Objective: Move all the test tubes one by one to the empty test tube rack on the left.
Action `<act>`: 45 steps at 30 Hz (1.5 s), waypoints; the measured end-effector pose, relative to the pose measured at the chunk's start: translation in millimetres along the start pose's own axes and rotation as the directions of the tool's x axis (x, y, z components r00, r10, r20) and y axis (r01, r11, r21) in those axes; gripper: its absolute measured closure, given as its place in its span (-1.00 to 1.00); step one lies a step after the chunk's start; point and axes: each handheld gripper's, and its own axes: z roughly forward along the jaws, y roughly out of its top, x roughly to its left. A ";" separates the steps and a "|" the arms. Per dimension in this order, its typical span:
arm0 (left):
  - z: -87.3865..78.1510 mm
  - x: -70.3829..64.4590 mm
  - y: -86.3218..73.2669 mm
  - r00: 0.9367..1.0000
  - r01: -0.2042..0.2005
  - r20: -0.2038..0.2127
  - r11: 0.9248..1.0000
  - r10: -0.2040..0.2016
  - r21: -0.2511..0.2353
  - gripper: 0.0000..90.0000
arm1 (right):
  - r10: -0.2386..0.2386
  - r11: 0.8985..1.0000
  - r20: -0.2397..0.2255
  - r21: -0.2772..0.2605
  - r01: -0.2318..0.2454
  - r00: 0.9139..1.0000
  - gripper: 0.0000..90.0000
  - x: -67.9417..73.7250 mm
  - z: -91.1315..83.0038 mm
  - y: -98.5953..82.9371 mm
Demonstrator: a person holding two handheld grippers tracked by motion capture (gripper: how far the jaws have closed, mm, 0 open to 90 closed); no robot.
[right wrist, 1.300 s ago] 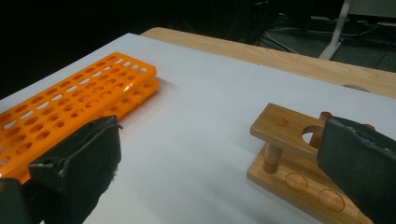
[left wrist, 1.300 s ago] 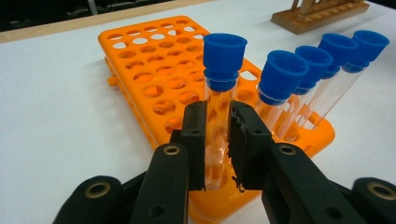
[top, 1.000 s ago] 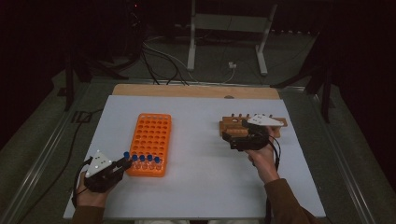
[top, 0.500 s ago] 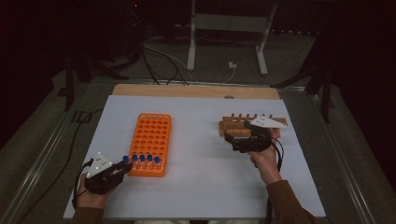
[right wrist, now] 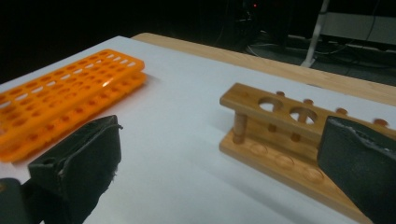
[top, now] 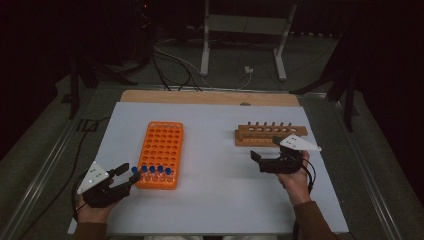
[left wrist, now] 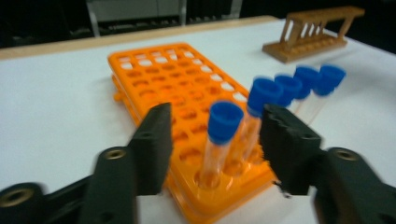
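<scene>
An orange tube rack [top: 161, 150] lies left of centre, with several blue-capped tubes [top: 152, 170] upright in its near row. My left gripper [top: 127, 176] is open at the rack's near left corner. In the left gripper view its jaws stand on either side of the nearest blue-capped tube [left wrist: 223, 122] without touching it, and my left gripper [left wrist: 215, 116] is level with the cap. A wooden tube rack [top: 270, 134] stands at the right with its holes bare. My right gripper [top: 259, 161] is open and holds nothing, just in front of the wooden rack [right wrist: 275, 126].
The white tabletop [top: 215, 125] ends in a wooden strip [top: 210, 97] at the far edge. Beyond it are a metal stand [top: 240, 45] and cables on the dark floor. The orange rack [right wrist: 60, 98] lies far left in the right gripper view.
My right gripper has drawn back from over the wooden rack toward the person. The left gripper has hardly moved beside the tubes.
</scene>
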 end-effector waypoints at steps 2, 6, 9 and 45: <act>-2.2 0.6 2.4 1.000 0.006 -0.013 1.000 -0.007 -0.026 -0.18 | -0.013 1.000 0.009 -0.003 0.013 1.000 -1.00 0.0 -5.9 -5.0; -4.5 3.0 5.9 0.998 0.024 -0.051 0.998 -0.027 -0.057 -0.45 | -0.010 1.000 0.026 -0.017 0.011 1.000 -1.00 -1.7 -16.9 -16.8; -5.0 4.7 6.9 0.996 0.036 -0.081 0.997 -0.041 -0.066 -0.63 | 0.005 1.000 0.033 -0.026 -0.004 0.999 -1.00 -4.2 -23.6 -25.0; -2.0 22.7 -0.1 0.972 0.115 -0.191 0.984 -0.139 -0.133 -0.99 | 0.070 0.995 0.145 -0.086 -0.058 0.987 -1.00 -28.4 -61.5 -59.5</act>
